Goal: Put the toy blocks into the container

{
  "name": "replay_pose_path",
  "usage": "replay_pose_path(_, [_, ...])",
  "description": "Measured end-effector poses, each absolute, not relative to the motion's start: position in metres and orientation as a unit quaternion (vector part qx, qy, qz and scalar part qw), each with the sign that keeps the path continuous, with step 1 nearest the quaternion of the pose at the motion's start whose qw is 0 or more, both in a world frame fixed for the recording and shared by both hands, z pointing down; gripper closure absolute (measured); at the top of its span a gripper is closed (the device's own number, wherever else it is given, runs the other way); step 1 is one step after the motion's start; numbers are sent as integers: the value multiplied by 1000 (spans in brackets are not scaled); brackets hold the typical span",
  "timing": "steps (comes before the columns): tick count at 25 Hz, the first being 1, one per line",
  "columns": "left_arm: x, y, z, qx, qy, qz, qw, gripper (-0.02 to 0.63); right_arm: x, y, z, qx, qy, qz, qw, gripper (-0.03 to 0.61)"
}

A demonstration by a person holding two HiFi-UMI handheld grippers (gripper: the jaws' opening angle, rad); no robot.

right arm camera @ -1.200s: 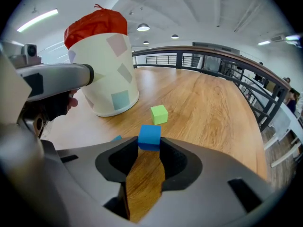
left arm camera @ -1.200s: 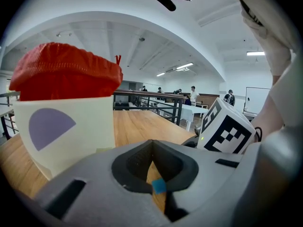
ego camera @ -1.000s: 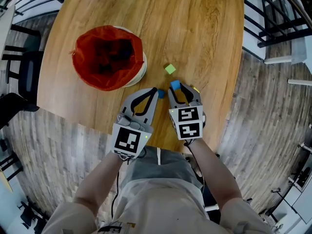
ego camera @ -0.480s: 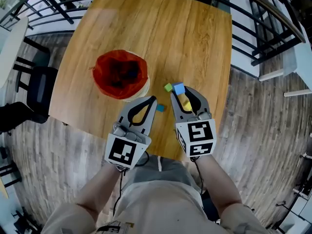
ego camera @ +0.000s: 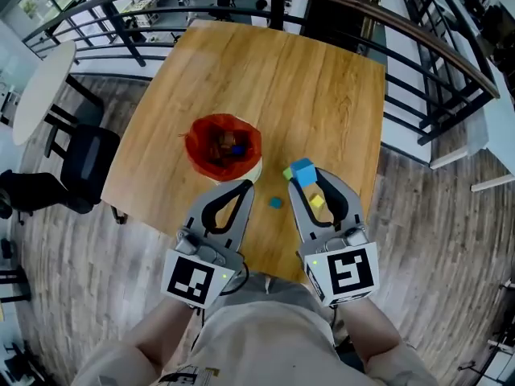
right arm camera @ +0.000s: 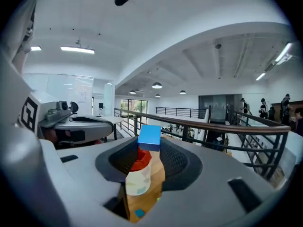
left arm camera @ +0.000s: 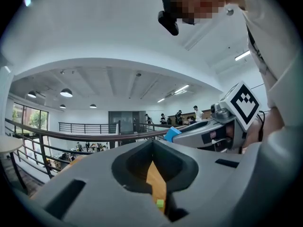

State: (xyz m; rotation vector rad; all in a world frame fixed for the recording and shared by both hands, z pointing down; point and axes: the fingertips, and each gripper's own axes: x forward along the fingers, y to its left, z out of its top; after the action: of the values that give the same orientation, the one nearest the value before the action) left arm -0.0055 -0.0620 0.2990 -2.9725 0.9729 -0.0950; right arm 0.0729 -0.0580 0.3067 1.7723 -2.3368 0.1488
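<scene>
L gripper (ego camera: 246, 186): fingers shut tight, nothing in them. R gripper (ego camera: 302, 175): fingers clamped on a blue block (right arm camera: 150, 137), high over the bench (ego camera: 322, 95). Yellow block (ego camera: 317, 202) shows thru R finger gap. Teal block (ego camera: 276, 203) lies btwn both grippers' fingers. Green block (ego camera: 287, 173) is just left of R fingertips. Red-lined container (ego camera: 224, 145) sits past L fingertips.
</scene>
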Motion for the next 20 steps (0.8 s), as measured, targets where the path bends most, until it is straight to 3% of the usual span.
replay_pose_path(20, [-74, -10, 265, -929, 369, -18, 14, 602, -5, -5, 267, 521, -850, 10, 81, 428])
